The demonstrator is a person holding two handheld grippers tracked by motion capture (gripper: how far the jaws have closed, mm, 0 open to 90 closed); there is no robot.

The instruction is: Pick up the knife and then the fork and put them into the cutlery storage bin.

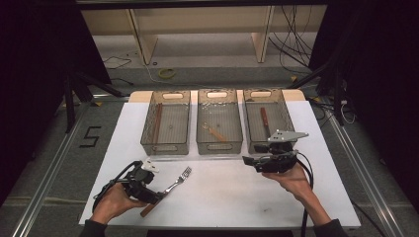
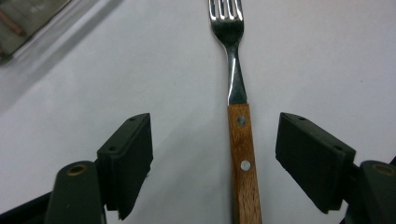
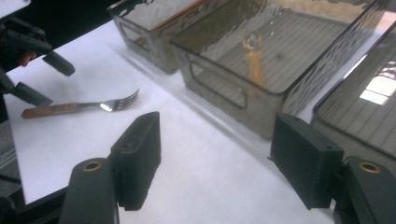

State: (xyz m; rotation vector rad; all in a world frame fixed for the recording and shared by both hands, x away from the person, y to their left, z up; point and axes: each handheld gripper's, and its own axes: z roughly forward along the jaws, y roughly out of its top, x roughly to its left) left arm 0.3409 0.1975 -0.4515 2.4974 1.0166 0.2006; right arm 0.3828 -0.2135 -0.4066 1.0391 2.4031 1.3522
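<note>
White paper-covered tabletop (image 1: 222, 197), broad and mostly bare. Three smoky translucent plastic bins in a row along the far edge: left bin (image 1: 165, 143) with a long wooden stick inside, middle bin (image 1: 219, 144) with a small wooden-handled utensil, right bin (image 1: 252, 143) with another wooden-handled piece, hard to identify from above. Sorting cutlery into bins, by the look of it, with the pick-up of the last loose piece in hand.

Right tongs (image 1: 249, 160) held above the tabletop just in front of the right bin, spread wide and carrying nothing; same emptiness between the black pads (image 3: 140, 158) in the right gripper view.

Left tongs (image 1: 157, 196) low at the near left, straddling the handle of a steel fork with a riveted brown wooden handle (image 2: 243, 158). Fork flat on the tabletop, tines pointing away toward the bins. Released, not clenched: a clear gap on each side between pads (image 2: 133, 158) and handle.

Next move, probably: squeeze squarely on the wood, lift level, carry toward a bin. Handle slightly off-centre between the pads, nearer the right-hand one in the left gripper view, so some risk of the fork sliding or twisting on closing.
</note>
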